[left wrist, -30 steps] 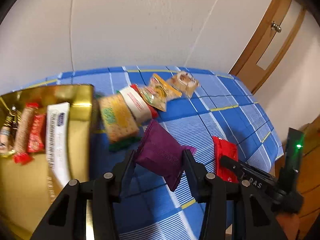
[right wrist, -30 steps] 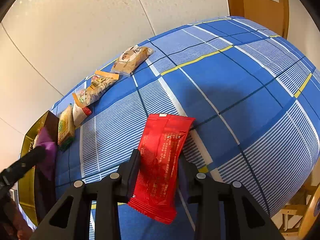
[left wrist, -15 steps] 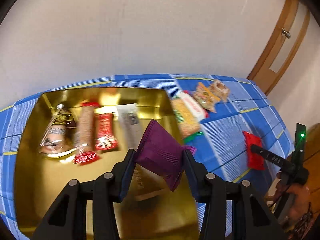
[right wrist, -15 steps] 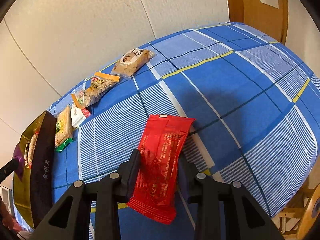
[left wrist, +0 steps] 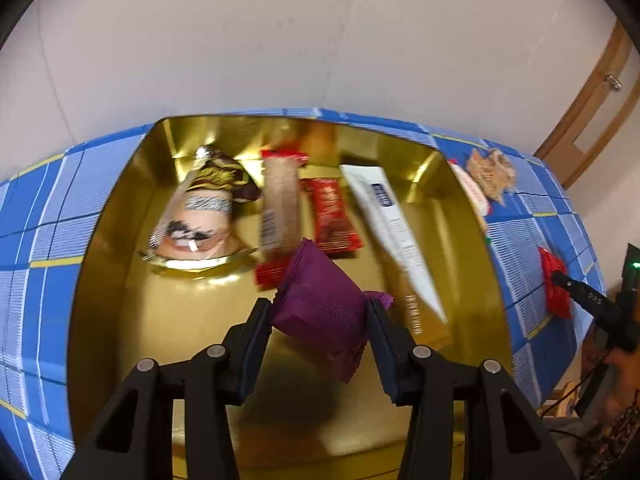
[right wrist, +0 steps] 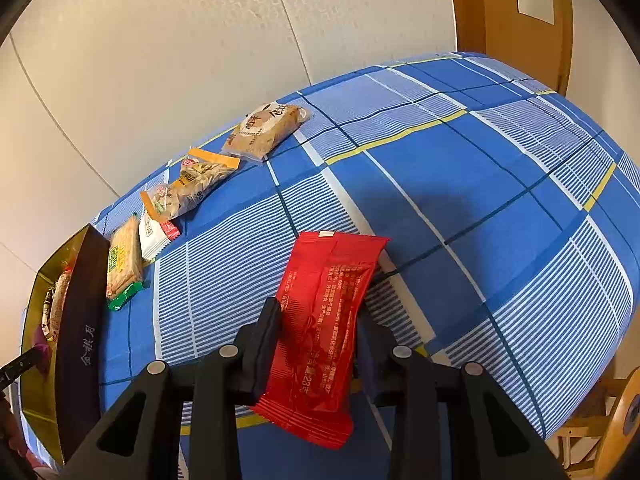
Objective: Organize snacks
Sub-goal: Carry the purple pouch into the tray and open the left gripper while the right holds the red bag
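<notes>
My left gripper (left wrist: pixel 318 314) is shut on a purple snack packet (left wrist: pixel 320 304) and holds it above the open gold tin (left wrist: pixel 104 240). In the tin lie a gold-brown wrapped snack (left wrist: pixel 200 208), a long brown bar (left wrist: pixel 280 204), a small red bar (left wrist: pixel 332 216) and a white packet (left wrist: pixel 392 228). My right gripper (right wrist: pixel 318 328) is shut on a red snack packet (right wrist: pixel 324 320), held over the blue checked tablecloth (right wrist: pixel 460 184). The same red packet (left wrist: pixel 554 284) shows at the right of the left wrist view, and the tin (right wrist: pixel 78 320) at the far left of the right wrist view.
On the cloth between the tin and the right gripper lie a green-edged cracker pack (right wrist: pixel 122 264), a white packet (right wrist: pixel 154 236), an orange-edged nut bag (right wrist: pixel 192 188) and a clear pack of brown biscuits (right wrist: pixel 266 128). A wall runs behind the table; a wooden door (right wrist: pixel 508 16) stands at the right.
My left gripper has carried the purple packet leftward from over the cloth to over the middle of the gold tin. The right gripper has stayed put with the red packet.
</notes>
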